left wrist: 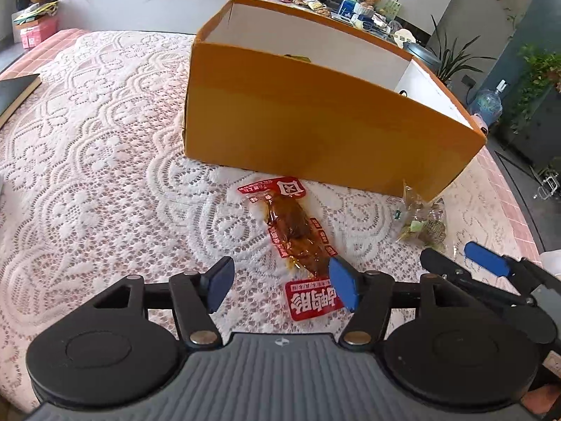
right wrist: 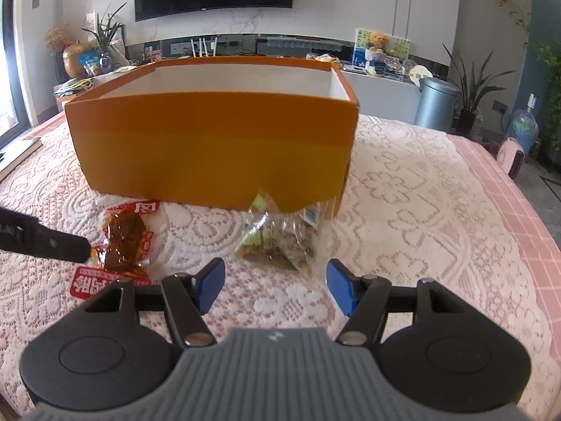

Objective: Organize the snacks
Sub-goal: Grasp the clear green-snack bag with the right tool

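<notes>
Left wrist view: our left gripper (left wrist: 284, 286) hangs with its jaws spread and nothing pressed between the pads; the red snack packet (left wrist: 296, 236) lies flat on the lace tablecloth (left wrist: 105, 161), its near end partly tucked behind the right-hand pad, just in front of the orange box (left wrist: 315, 129). We judge it light, limp and slick: film over a soft brown lump, so it should be pinched across the lump's middle rather than by the flat sealed ends, which would flop. Right wrist view: our right gripper (right wrist: 275, 286) also stands apart and empty, aimed at the clear snack bag (right wrist: 280, 236) that rests against the box's front wall. It looks crinkly, airy and easily crushed; we would take it low at the bunched near edge, gently.
</notes>
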Action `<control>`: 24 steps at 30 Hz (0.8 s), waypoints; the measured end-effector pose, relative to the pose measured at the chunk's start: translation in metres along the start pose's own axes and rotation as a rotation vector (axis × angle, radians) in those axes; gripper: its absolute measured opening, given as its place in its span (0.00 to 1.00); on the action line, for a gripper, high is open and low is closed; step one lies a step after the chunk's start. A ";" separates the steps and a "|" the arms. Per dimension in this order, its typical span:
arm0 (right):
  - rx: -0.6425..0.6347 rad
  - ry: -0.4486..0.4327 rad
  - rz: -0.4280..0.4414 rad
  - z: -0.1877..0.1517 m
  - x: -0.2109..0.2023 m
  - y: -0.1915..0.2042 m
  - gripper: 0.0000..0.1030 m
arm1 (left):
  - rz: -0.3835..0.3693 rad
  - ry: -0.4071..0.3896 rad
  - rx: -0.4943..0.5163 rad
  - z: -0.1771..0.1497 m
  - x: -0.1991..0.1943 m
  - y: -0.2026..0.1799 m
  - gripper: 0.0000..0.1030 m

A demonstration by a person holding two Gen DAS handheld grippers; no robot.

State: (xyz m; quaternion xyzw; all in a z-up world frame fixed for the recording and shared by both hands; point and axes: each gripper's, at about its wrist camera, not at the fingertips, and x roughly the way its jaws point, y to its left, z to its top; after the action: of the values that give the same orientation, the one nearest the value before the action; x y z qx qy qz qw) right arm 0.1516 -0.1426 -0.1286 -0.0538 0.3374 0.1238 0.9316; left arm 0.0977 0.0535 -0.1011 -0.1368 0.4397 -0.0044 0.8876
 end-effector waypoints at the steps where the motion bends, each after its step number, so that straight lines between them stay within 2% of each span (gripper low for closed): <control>1: -0.008 -0.004 0.006 0.002 0.000 0.000 0.65 | -0.004 -0.002 -0.006 0.000 0.002 0.000 0.71; 3: -0.027 -0.007 0.021 0.005 0.002 0.001 0.69 | -0.012 -0.004 -0.019 0.000 0.008 0.000 0.71; 8: -0.156 -0.035 0.034 0.016 0.009 0.006 0.69 | -0.007 0.011 -0.039 -0.001 0.019 0.005 0.71; 12: -0.218 -0.054 0.062 0.023 0.019 0.006 0.71 | -0.036 0.001 -0.061 0.004 0.022 0.005 0.71; 18: -0.166 -0.040 0.063 0.027 0.035 -0.001 0.71 | -0.050 -0.005 -0.041 0.010 0.032 -0.006 0.69; 24: -0.100 -0.003 0.055 0.024 0.049 -0.005 0.77 | -0.010 -0.020 0.020 0.009 0.039 -0.018 0.69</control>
State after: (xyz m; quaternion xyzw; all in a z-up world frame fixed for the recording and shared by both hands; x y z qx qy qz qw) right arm 0.2044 -0.1333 -0.1414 -0.0907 0.3306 0.1660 0.9246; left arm 0.1302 0.0335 -0.1218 -0.1302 0.4300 -0.0116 0.8933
